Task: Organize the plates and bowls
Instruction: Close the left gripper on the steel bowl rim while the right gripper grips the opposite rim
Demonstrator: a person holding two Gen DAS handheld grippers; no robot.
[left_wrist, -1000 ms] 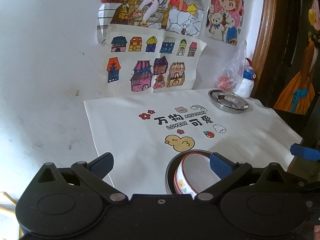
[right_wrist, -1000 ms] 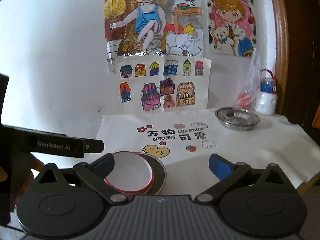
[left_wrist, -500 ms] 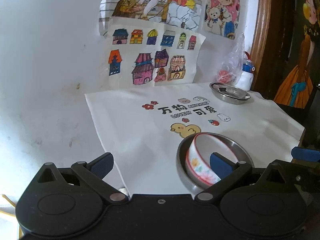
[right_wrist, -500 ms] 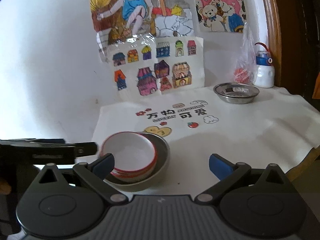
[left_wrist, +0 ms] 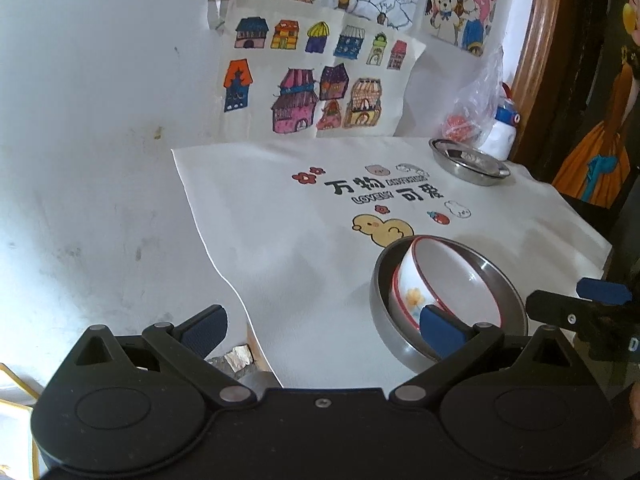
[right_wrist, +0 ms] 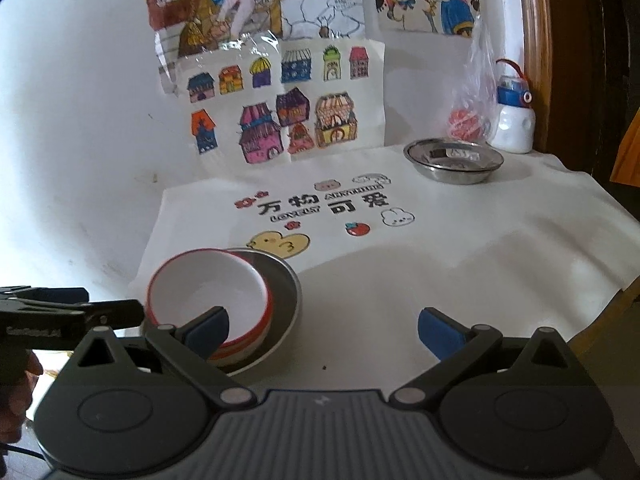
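A white bowl with a red rim and flower print (left_wrist: 448,276) (right_wrist: 208,292) sits tilted inside a steel dish (left_wrist: 380,304) (right_wrist: 286,292) near the front of the white cloth. A second steel dish (left_wrist: 468,158) (right_wrist: 454,158) rests at the far right of the cloth. My left gripper (left_wrist: 320,326) is open, its right fingertip in front of the near rim of the bowl, nothing between the fingers. My right gripper (right_wrist: 322,326) is also open, with its left fingertip in front of the bowl.
A white tablecloth (left_wrist: 288,232) (right_wrist: 460,248) with a duck print and lettering covers the table, whose left and front edges are close. Drawings hang on the wall (left_wrist: 100,80) behind. A small white bottle (right_wrist: 514,120) and a plastic bag (right_wrist: 474,92) stand at the back right.
Both grippers have drawn closer to the table, so the stacked bowl and dish look larger. The bowl stays in the dish. Both pairs of fingers remain apart.
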